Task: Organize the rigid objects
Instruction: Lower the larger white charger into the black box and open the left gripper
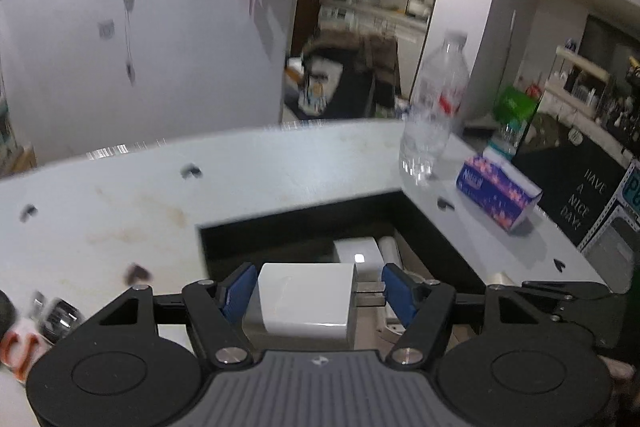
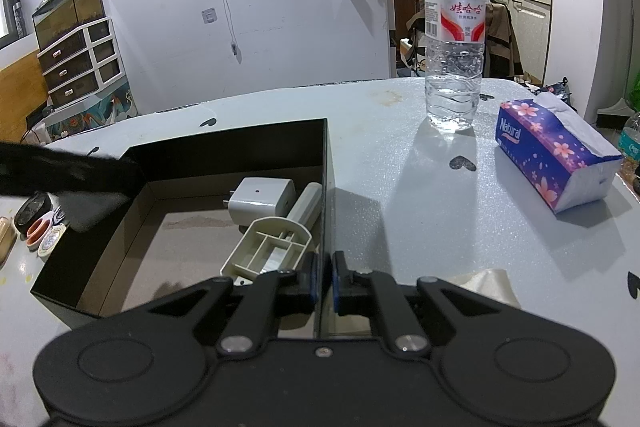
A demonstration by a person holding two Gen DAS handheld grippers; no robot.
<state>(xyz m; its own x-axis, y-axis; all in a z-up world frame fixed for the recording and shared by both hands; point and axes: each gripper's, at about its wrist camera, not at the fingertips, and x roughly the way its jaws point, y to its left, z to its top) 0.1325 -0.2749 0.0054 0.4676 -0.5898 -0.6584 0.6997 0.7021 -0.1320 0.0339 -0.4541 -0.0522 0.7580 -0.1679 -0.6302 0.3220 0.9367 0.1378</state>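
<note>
Left tongs apart; right tongs pinched

Indoor light is moderate and cool, falling from above and behind the camera. The water bottle and tissue pack cast soft shadows on the table. The left wrist view is dimmer and motion-blurred throughout; both views bend strongly toward dark corners.
</note>
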